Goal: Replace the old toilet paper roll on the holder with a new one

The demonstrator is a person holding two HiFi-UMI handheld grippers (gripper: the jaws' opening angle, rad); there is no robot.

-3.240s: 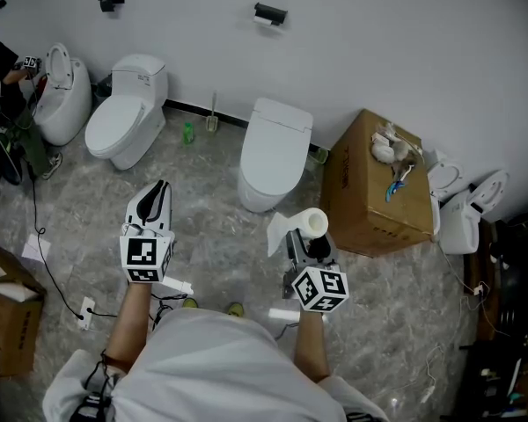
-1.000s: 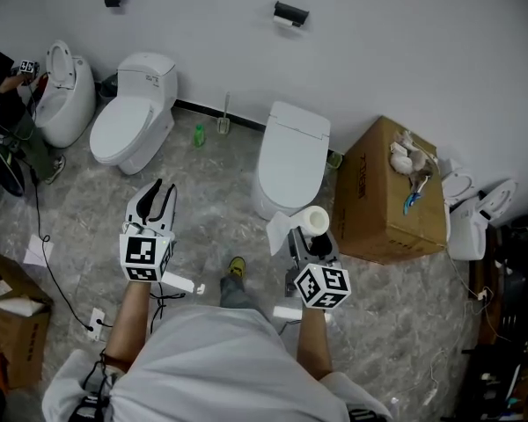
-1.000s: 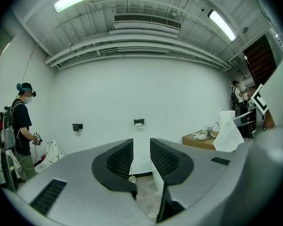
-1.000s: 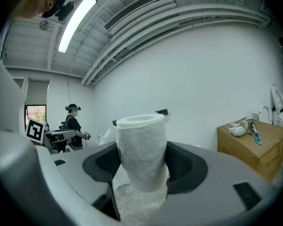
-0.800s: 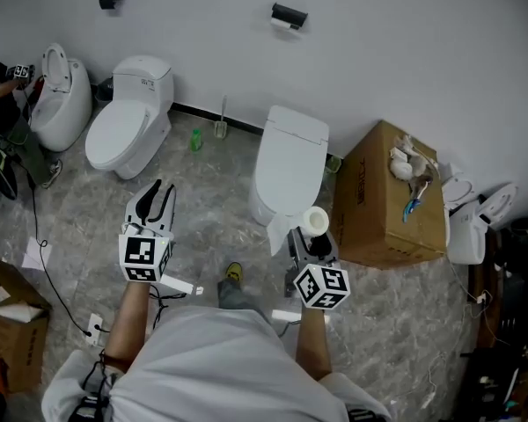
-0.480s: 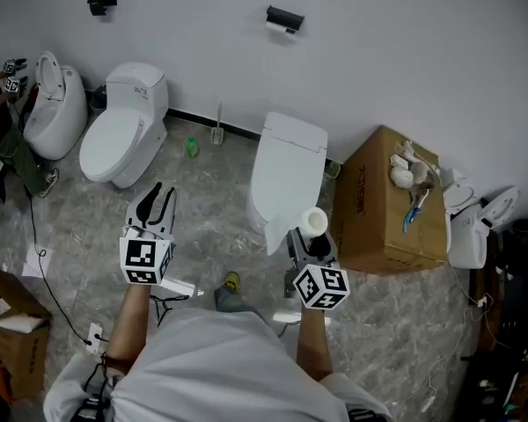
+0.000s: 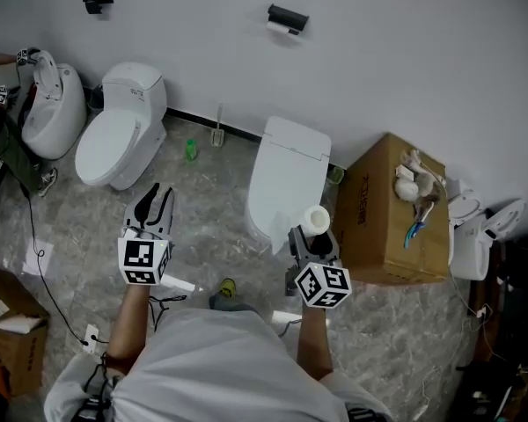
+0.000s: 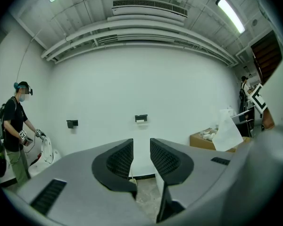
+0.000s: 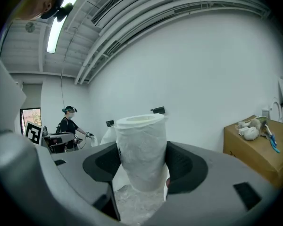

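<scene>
Only the right gripper view shows how the right claw (image 9: 141, 166) has its pads pressed on the upright toilet paper roll (image 9: 141, 149). The left gripper view shows the left claw (image 8: 140, 157) partly open and holding nothing. Looking down from the head, two black holders (image 7: 287, 18) hang high on the white wall (image 7: 405, 42). Three toilets (image 7: 286, 178) stand along its foot, left of a cardboard box (image 7: 396, 209) on the grey marbled floor (image 7: 202, 236).

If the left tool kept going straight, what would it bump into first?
Likely nothing soon. The left tool points over the floor toward the toilet brush by the wall; that seems first, though depth is unclear.
</scene>
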